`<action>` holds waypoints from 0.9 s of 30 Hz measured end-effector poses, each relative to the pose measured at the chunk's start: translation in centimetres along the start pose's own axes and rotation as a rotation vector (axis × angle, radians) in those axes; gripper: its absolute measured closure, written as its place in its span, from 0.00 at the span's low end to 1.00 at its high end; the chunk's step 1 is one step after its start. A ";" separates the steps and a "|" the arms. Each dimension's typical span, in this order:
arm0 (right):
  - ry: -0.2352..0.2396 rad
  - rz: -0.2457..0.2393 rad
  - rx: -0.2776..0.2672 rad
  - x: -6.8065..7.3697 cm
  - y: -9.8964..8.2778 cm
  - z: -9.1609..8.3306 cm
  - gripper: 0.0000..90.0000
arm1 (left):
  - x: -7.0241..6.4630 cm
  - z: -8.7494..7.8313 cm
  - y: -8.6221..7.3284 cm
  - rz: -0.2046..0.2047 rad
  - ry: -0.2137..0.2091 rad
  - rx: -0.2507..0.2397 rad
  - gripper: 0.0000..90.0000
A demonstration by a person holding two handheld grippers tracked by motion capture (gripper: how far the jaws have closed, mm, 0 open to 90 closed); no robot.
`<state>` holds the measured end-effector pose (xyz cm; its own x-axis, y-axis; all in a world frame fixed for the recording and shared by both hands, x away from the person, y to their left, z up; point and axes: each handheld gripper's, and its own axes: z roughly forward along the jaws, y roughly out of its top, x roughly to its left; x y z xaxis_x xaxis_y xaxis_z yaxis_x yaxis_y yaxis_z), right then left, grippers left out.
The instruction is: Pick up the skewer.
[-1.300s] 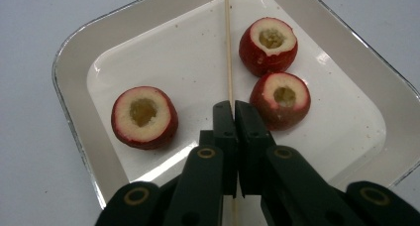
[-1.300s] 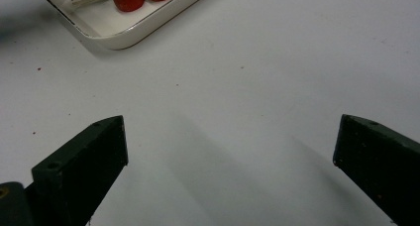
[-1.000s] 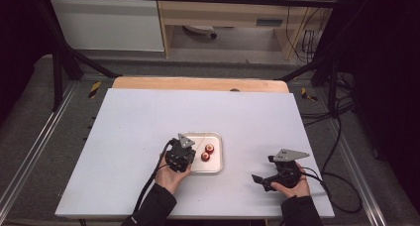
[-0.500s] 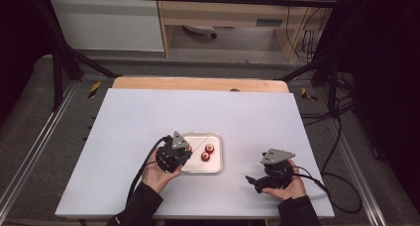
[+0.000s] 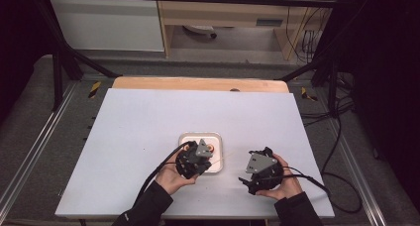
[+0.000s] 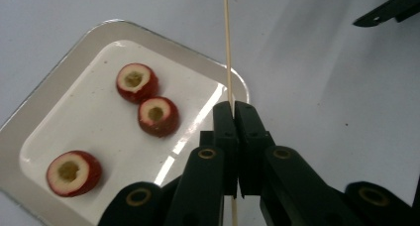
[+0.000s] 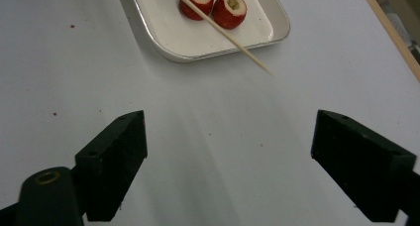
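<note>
Three cored red fruits (image 6: 157, 116), round and glossy, sit on a smooth white tray (image 6: 59, 52). Left gripper (image 6: 233, 112) pinches a thin wooden skewer (image 6: 227, 42) over the tray's edge; right gripper (image 7: 228, 146), jaws just narrowing, gapes empty.

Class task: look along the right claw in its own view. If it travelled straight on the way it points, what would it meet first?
Probably the free tip of the wooden skewer, then the white tray; bare table lies before them. Height is unclear, so the right claw might pass under it.
</note>
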<state>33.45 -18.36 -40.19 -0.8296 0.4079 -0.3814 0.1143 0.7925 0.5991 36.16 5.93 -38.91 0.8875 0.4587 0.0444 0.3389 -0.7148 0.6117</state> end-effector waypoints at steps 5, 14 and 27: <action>-0.003 -0.098 0.007 0.1 0.3 0.5 0.27 | -0.8 1.0 1.0 0.037 -0.032 0.031 0.99; 0.032 -0.363 0.011 0.4 0.5 1.6 0.54 | -2.1 2.0 2.8 0.108 -0.072 0.078 0.99; 0.007 -0.621 0.027 1.4 0.1 1.8 0.86 | -2.7 2.6 3.8 0.139 -0.100 0.099 0.99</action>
<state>33.31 -16.89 -41.93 -0.7489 -0.1362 -0.6485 -0.3777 0.8919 0.2488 35.82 0.60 -38.79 0.9528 0.3009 0.0408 0.2359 -0.8181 0.5245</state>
